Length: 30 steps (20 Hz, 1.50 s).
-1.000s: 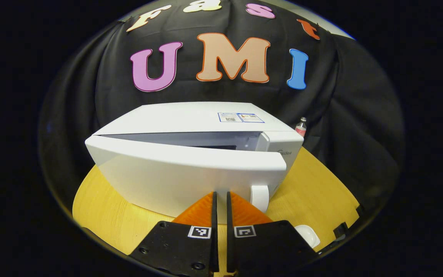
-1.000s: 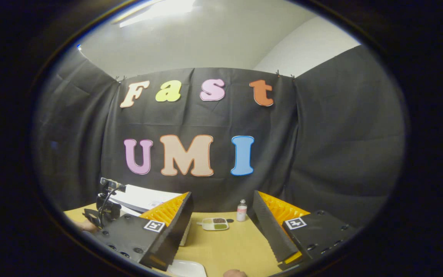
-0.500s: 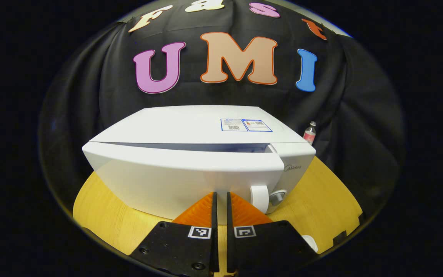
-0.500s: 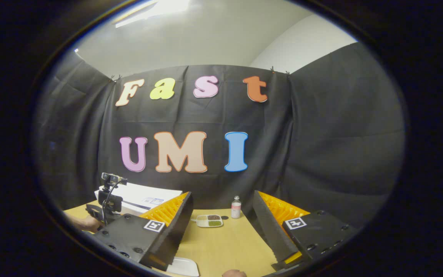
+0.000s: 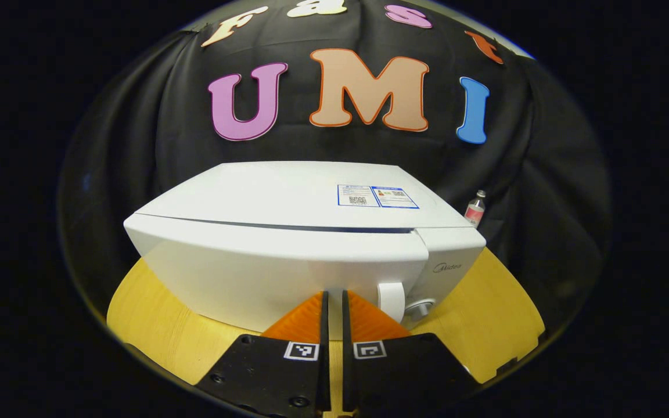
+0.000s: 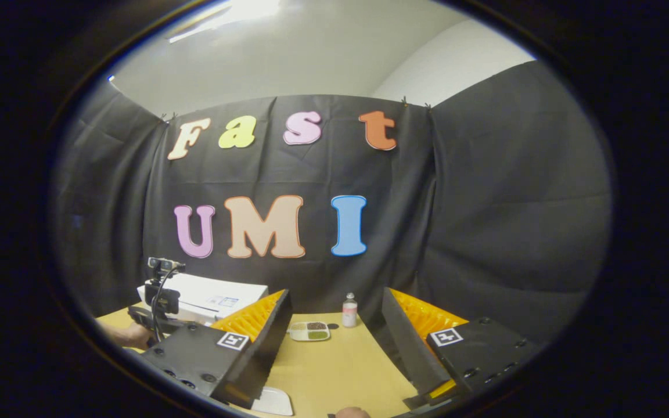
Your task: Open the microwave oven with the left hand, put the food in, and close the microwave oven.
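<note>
white and boxy, the microwave oven (image 5: 305, 244) sits on the yellow wooden table (image 5: 154, 325) in the left gripper view, right in front of the left gripper (image 5: 333, 305). its door (image 5: 276, 264) lies nearly flush with the body, with just a thin dark seam along the top edge. the left gripper's two fingers stand almost together with a narrow slit between them and nothing held, their tips right at the lower front of the door, beside a white knob (image 5: 391, 300) and a metal dial (image 5: 421, 306). whether the tips touch the door, i cannot tell. a sticker (image 5: 376, 196) lies on the oven's top, and a small bottle (image 5: 475, 209) stands behind its right corner against the black cloth.

in the right gripper view the right gripper (image 6: 334, 342) hangs above the table with its jaws spread wide and nothing between them. farther off on the table rests a small divided tray of food (image 6: 309, 330) with dark and green portions, and the bottle (image 6: 349, 310) stands just beside it. at the left the oven (image 6: 209, 296) shows, with a hand (image 6: 128, 334) holding the other gripper before it. a white plate (image 6: 270, 400) peeks out at the bottom edge.
</note>
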Available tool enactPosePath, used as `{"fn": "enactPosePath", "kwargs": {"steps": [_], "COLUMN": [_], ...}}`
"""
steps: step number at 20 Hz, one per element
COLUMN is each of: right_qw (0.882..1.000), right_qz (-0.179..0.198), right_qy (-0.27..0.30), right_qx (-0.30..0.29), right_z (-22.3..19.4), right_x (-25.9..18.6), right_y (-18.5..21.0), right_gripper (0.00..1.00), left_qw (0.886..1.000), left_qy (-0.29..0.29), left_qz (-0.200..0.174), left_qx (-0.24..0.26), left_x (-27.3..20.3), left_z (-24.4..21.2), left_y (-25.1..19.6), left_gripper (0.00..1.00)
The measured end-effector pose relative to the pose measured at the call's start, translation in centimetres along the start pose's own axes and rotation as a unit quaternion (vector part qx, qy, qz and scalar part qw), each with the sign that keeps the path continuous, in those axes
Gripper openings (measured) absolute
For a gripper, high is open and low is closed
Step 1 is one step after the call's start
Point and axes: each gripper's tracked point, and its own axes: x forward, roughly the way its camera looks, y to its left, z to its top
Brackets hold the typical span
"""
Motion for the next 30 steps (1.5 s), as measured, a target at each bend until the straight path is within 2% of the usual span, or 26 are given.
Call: {"fn": "enactPosePath", "kwargs": {"steps": [2,3,5,6,8,10,19,21,23,24,25,26,27,29,30], "right_qw": [1.0,1.0,1.0,1.0,1.0,1.0,0.998,0.997,0.997,0.997,0.996,0.996,0.996,0.996,0.996], "right_qz": [0.009,0.014,0.021,0.024,0.027,0.028,0.056,0.063,0.069,0.072,0.075,0.077,0.077,0.075,0.071], "right_qy": [-0.001,0.001,0.001,0.0,-0.004,-0.005,-0.025,-0.024,-0.027,-0.029,-0.033,-0.037,-0.041,-0.045,-0.044], "right_qx": [0.005,0.005,0.004,0.005,0.005,0.01,0.025,0.029,0.03,0.028,0.025,0.023,0.022,0.022,0.021], "right_z": [0.1,-0.2,-0.2,-0.2,-0.1,-0.1,0.8,0.9,1.3,1.4,1.7,2.1,2.5,3.5,3.7], "right_x": [0.2,0.2,0.4,0.3,0.3,0.3,1.9,2.2,2.4,2.5,2.6,2.8,3.0,3.4,3.1], "right_y": [0.6,1.0,1.6,1.9,2.4,2.8,7.1,7.7,8.5,8.9,9.3,9.7,10.0,10.5,10.6], "right_gripper": [0.9,0.9,0.9,0.9,0.9,0.9,0.9,0.9,0.9,0.9,0.9,0.9,0.9,0.9,0.9], "left_qw": [1.0,1.0,1.0,1.0,1.0,0.999,0.992,0.988,0.984,0.981,0.979,0.976,0.974,0.968,0.965], "left_qy": [0.003,0.029,0.021,0.013,-0.013,-0.037,-0.116,-0.149,-0.175,-0.19,-0.202,-0.215,-0.225,-0.249,-0.261], "left_qz": [0.003,0.004,0.008,0.011,0.008,0.001,-0.029,-0.029,-0.032,-0.035,-0.031,-0.02,-0.006,0.01,0.008], "left_qx": [0.006,-0.007,-0.007,-0.001,0.021,0.035,0.029,0.022,0.01,0.008,0.011,0.019,0.03,0.036,0.03], "left_x": [1.0,1.1,0.9,0.5,-0.4,-2.1,-12.7,-15.0,-17.3,-18.7,-19.6,-20.7,-21.6,-23.5,-24.2], "left_z": [0.3,-1.1,-0.7,-0.2,1.5,3.3,10.0,12.4,14.7,16.0,17.2,18.0,19.2,20.7,21.5], "left_y": [0.1,-0.1,-0.3,-0.3,-0.4,-0.7,-1.5,-1.0,-0.5,-0.3,0.1,0.9,1.9,2.5,2.4], "left_gripper": [0.07,0.07,0.08,0.06,0.08,0.07,0.09,0.17,0.33,0.48,0.57,0.89,0.99,0.93,0.95]}}
